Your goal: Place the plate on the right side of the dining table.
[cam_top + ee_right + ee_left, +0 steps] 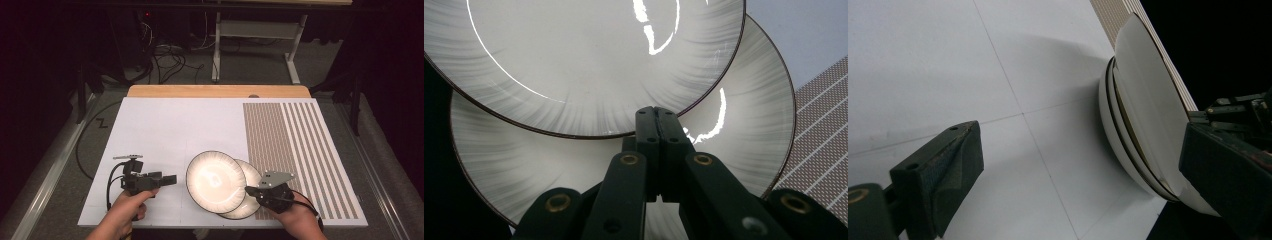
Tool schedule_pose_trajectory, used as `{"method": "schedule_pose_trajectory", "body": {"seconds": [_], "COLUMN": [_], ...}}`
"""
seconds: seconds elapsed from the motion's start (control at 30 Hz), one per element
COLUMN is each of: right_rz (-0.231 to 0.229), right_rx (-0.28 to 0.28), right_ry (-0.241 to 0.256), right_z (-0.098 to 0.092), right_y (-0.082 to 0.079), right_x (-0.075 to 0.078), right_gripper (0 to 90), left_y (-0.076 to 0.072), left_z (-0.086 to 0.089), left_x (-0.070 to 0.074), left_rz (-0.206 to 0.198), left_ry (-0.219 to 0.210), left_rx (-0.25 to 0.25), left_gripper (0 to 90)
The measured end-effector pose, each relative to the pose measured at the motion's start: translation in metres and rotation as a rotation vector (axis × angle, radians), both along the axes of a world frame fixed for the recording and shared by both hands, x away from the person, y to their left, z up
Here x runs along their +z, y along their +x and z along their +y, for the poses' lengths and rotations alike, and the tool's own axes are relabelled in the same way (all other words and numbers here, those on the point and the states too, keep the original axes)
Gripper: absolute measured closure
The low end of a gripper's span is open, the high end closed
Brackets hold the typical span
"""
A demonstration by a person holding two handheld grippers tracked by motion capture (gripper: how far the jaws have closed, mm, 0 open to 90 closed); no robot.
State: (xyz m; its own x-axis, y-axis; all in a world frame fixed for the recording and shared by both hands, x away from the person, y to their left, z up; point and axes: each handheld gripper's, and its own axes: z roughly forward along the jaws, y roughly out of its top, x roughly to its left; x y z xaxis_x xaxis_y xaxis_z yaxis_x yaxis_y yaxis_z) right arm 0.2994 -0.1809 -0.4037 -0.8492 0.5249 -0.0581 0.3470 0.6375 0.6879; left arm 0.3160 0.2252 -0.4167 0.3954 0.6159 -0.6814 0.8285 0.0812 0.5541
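Near the front edge of the white desk (pixel 165 125), toward its right corner, two round pale ceramic plates with dark rims overlap. The right gripper (pixel 657 117) has its black jaws pressed together on the rim of the upper plate (pixel 589 55), which tilts up off the lower plate (pixel 744 115) lying flat beneath it. The left gripper (pixel 1073 165) hovers near the front-left, well apart from the plates, its jaws spread wide and holding nothing. A brown striped mat (pixel 300 150) covers the desk's right side.

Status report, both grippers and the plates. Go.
Right gripper shut on upper plate rim, tilting it off lower plate. Left gripper open, empty, apart from the plates. Nothing in the way.
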Motion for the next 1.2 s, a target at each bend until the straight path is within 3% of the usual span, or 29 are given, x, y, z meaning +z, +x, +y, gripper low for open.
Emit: {"method": "schedule_pose_trajectory", "body": {"seconds": [0.17, 0.47, 0.73, 0.97, 1.2], "right_rz": [0.0, 0.001, 0.001, 0.001, 0.0], "right_rx": [0.0, 0.0, -0.001, -0.003, -0.004], "right_ry": [0.0, 0.001, -0.001, 0.0, 0.0], "right_z": [0.0, 0.0, 0.0, 0.0, 0.0], "right_y": [0.0, 0.001, 0.0, 0.0, 0.0], "right_x": [0.0, 0.0, 0.0, 0.0, 0.0], "right_gripper": [90.0, 90.0, 90.0, 90.0, 90.0], "left_y": [0.002, 0.005, 0.006, 0.008, 0.011], "left_z": [0.001, 0.001, -0.001, -0.006, -0.013], "left_x": [0.001, 0.002, 0.004, 0.007, 0.008], "left_rz": [0.035, 0.098, 0.18, 0.228, 0.274], "left_ry": [-0.045, -0.091, -0.15, -0.145, -0.169], "left_rx": [-0.001, -0.01, -0.036, -0.06, -0.068], "left_gripper": [4.6, 4.6, 5.1, 5.4, 5.5]}}
